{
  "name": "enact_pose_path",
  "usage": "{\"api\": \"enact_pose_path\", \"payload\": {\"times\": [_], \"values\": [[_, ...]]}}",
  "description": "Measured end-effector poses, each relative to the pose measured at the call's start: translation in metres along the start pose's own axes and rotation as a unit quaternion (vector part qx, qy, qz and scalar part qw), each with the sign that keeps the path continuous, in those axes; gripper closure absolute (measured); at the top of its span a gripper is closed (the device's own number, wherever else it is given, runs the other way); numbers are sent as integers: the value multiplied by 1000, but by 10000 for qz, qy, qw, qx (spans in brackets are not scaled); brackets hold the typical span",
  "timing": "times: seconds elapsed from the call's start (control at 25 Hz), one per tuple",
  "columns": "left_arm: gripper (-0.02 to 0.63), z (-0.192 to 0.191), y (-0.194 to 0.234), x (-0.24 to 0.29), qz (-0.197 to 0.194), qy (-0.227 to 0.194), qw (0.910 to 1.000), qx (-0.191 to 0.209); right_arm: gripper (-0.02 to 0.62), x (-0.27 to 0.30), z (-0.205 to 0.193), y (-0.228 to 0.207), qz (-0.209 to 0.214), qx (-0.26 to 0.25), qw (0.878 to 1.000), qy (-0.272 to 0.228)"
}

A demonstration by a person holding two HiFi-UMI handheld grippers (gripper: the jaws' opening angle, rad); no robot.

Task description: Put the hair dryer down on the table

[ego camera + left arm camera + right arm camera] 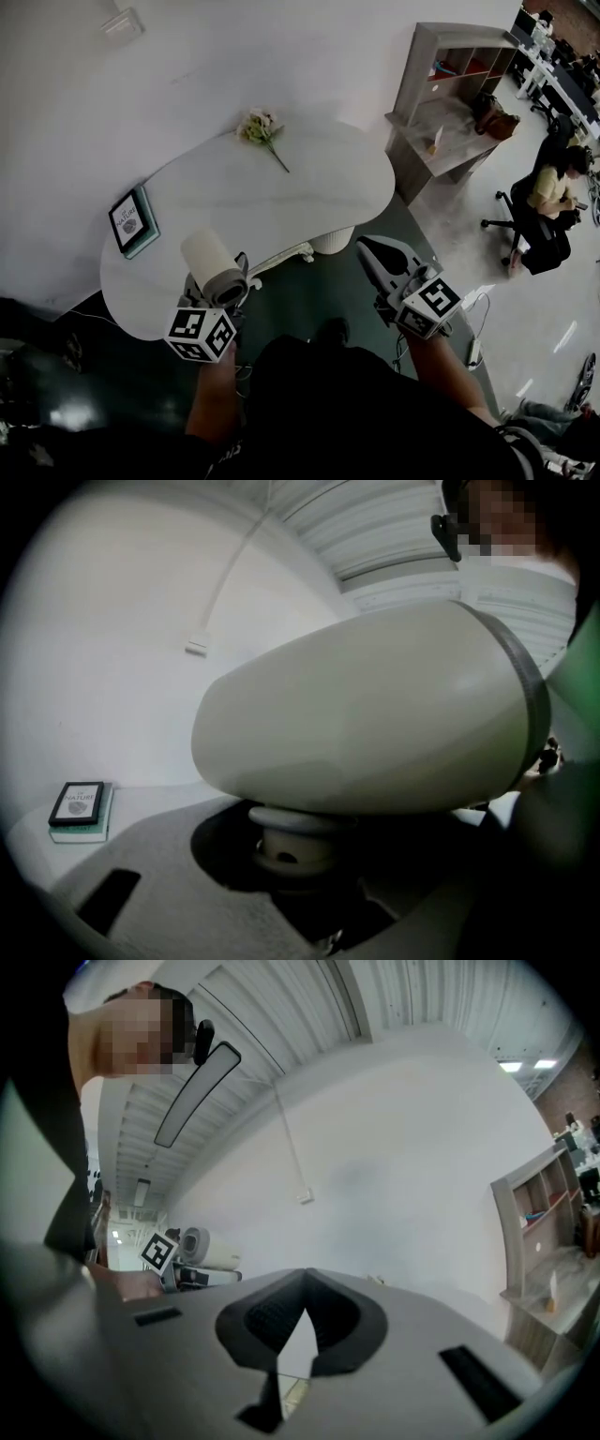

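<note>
the left gripper (295, 864) has its fingers closed tight on the thin handle of the hair dryer (212, 259), so the big round body sits on top and cannot slip out. the hair dryer is up in the air, just over the near edge of the counter (281, 216), and it is not touching the counter yet. it lies almost flat, and i think that is so it can be set down softly on its side and will not tip over. the right gripper (375, 251) is off the near edge of the counter, to the right of it. its fingers (258, 1321) are closed together with nothing between them, so it looks like it is just waiting out of the way. a book (129, 220) lies on the left end of the counter and a flower (261, 128) lies on the far side of the counter. the middle of the counter is bare, so that looks like the best spot to put the hair dryer down. the job is not done until the hair dryer rests on the counter and the left fingers let go.
</note>
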State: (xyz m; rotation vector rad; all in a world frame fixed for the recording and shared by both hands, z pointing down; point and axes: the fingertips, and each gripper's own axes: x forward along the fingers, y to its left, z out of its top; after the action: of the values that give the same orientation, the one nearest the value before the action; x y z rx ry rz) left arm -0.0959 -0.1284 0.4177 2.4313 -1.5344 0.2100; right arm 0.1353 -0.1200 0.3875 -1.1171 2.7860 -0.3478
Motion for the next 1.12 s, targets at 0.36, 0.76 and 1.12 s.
{"api": "enact_pose_path", "payload": {"times": [0.36, 0.76, 1.12], "values": [[411, 3, 33, 28, 303, 30, 9995, -107, 589, 54, 2, -19, 388, 169, 9990, 127], [411, 25, 111, 56, 292, -174, 9992, -197, 589, 131, 26, -32, 163, -200, 9993, 256], [411, 28, 154, 88, -3, -17, 9998, -192, 589, 182, 25, -31, -12, -166, 9995, 255]]}}
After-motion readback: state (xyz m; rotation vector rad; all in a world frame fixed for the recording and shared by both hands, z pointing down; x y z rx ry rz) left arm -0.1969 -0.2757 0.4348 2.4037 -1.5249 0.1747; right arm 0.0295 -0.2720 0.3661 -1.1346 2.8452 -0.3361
